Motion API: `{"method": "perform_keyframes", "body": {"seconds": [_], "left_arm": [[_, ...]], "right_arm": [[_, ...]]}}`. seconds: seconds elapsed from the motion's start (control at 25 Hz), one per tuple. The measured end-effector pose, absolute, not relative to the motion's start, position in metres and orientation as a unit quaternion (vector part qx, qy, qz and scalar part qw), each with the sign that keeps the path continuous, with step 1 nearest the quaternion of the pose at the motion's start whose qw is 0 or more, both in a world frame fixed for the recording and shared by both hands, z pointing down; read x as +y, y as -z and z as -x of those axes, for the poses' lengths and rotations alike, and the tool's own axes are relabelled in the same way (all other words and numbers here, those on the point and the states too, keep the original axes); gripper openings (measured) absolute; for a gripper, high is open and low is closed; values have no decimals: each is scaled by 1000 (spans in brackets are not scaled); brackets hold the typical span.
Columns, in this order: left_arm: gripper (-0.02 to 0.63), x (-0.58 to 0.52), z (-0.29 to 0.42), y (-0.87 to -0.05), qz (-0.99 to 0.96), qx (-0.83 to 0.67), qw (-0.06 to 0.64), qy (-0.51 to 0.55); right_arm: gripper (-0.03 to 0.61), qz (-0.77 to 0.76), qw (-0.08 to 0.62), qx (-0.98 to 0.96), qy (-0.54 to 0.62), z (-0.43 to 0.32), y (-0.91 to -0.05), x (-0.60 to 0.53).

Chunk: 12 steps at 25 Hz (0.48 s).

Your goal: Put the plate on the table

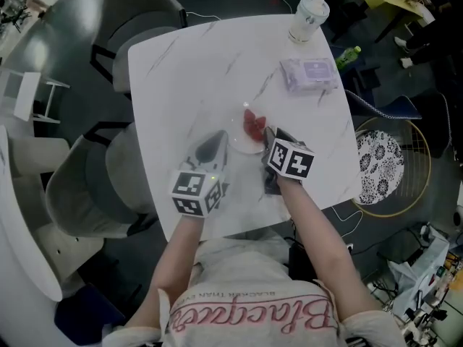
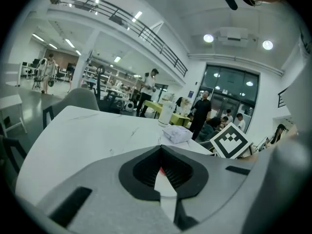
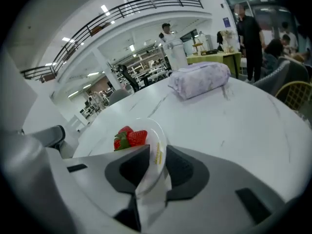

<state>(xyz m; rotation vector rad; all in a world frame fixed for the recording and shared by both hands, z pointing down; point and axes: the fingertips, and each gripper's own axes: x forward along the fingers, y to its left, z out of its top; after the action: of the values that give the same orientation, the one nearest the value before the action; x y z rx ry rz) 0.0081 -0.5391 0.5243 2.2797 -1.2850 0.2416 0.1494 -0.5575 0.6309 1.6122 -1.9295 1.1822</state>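
Observation:
A small clear plate (image 1: 241, 142) carrying strawberries (image 1: 253, 123) is near the front middle of the white marble table (image 1: 188, 71). My left gripper (image 1: 221, 142) is shut on the plate's left rim; in the left gripper view only a thin white sliver of plate (image 2: 165, 185) shows between the jaws of the left gripper (image 2: 162, 155). My right gripper (image 1: 269, 136) is shut on the opposite rim. In the right gripper view the plate (image 3: 155, 129) with the strawberries (image 3: 129, 138) runs out from the right gripper (image 3: 157, 155). Whether the plate touches the tabletop is unclear.
At the table's far right corner stands a lidded white cup (image 1: 309, 16), with a purple tissue pack (image 1: 309, 73) just nearer. A green bottle (image 1: 348, 55) sits beyond the right edge. Grey chairs (image 1: 108, 179) stand at the left, a round patterned stool (image 1: 383, 166) at the right.

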Motion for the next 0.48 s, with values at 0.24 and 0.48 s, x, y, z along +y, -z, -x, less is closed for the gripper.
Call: {"method": "perform_keyframes", "body": {"seconds": [0.24,0.48], "left_arm": [[3,-540,-5,-524,-839,-475,251,-90],[3,-532,-1,-516,-840,-481,235,-89]], "right_arm": [[94,-588,224,-686,-365,-149,-631,-560],[94,-594,207,-707,-323,-157,-604,-557]]}}
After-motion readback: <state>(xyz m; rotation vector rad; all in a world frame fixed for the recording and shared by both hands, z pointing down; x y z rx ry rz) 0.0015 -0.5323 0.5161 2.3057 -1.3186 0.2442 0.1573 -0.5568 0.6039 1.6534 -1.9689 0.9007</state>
